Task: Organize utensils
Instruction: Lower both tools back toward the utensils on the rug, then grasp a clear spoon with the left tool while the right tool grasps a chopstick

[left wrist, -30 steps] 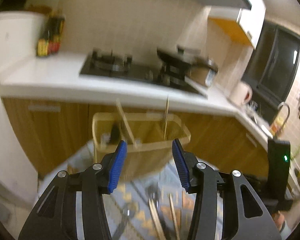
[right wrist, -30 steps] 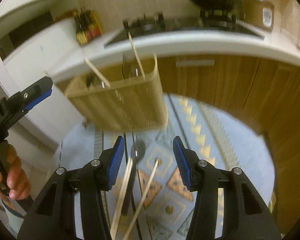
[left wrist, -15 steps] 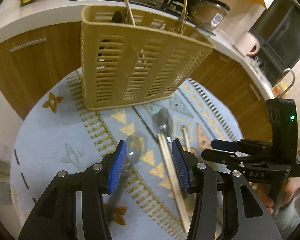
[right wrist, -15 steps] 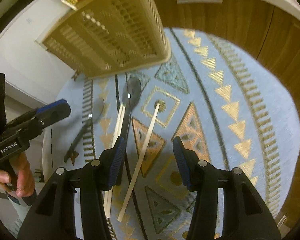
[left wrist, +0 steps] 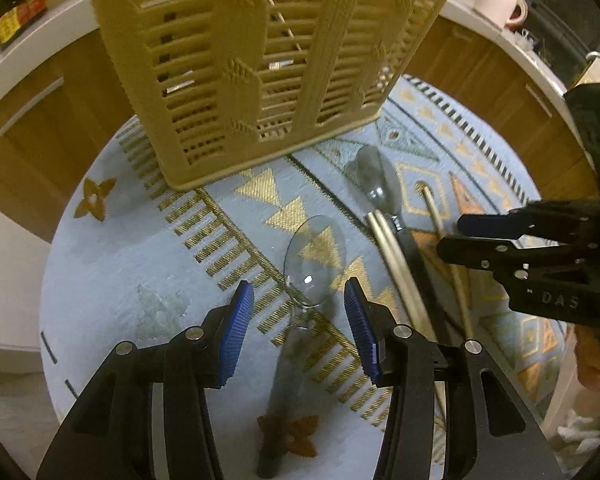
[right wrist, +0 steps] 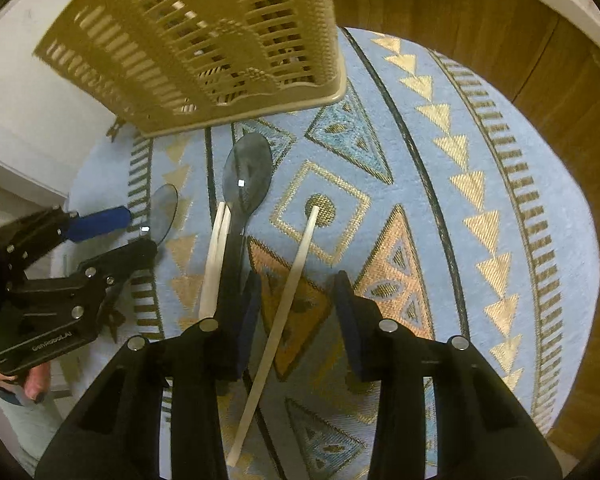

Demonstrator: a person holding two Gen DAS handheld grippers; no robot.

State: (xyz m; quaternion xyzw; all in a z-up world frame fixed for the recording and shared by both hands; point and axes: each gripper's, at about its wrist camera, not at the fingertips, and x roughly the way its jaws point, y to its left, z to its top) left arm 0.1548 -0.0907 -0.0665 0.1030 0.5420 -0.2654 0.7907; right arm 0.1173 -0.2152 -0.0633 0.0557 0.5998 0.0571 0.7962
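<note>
A tan slotted utensil basket (left wrist: 260, 64) stands at the far side of a round blue patterned mat (left wrist: 112, 264); it also shows in the right wrist view (right wrist: 204, 40). My left gripper (left wrist: 296, 312) is open, low over a clear spoon (left wrist: 314, 256), its jaws on either side of the spoon's neck. My right gripper (right wrist: 296, 304) is open, straddling a single pale chopstick (right wrist: 284, 300). Left of it lie a dark spoon (right wrist: 246, 176) and a pair of chopsticks (right wrist: 216, 256). The left gripper also shows in the right wrist view (right wrist: 112, 236).
Wooden cabinet fronts (right wrist: 500, 28) under a white counter (left wrist: 484, 28) curve around the mat's far side. A white mug (left wrist: 504, 4) stands on the counter. The right gripper (left wrist: 512, 232) reaches in from the right in the left wrist view.
Both grippers have dropped from facing the counter to close over the mat. The left now brackets the clear spoon; the right now brackets the single chopstick.
</note>
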